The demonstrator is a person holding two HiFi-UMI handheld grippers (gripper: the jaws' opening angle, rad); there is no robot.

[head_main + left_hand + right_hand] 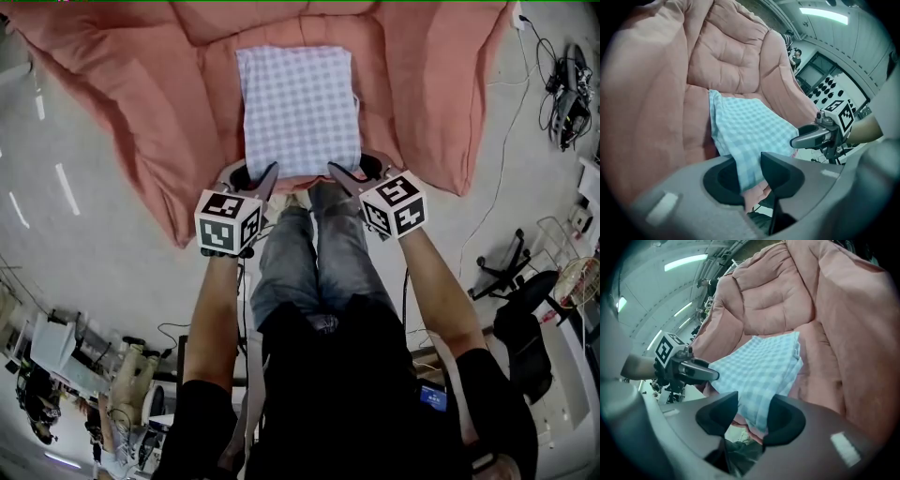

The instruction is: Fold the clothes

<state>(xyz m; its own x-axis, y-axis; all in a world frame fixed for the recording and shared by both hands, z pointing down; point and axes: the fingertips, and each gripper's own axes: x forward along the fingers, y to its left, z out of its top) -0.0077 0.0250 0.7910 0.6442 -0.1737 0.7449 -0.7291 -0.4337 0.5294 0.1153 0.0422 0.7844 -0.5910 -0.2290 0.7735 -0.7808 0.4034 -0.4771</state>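
Observation:
A folded blue-and-white checked cloth (298, 108) lies flat on a big salmon-pink cushion (141, 103). My left gripper (253, 172) is at the cloth's near left corner and my right gripper (352, 169) at its near right corner. In the left gripper view the cloth's (745, 126) corner hangs between the left gripper's (750, 174) parted jaws, loose. In the right gripper view the cloth (759, 371) droops the same way through the right gripper (752, 414), with a gap beside it. Each gripper also shows in the other's view: the right gripper (812, 136), the left gripper (696, 371).
The person's legs in jeans (291, 253) stand right against the cushion's near edge. Pale floor surrounds the cushion. An office chair (511, 272) stands at the right, and cables (562, 94) lie at the far right. Clutter fills the lower left.

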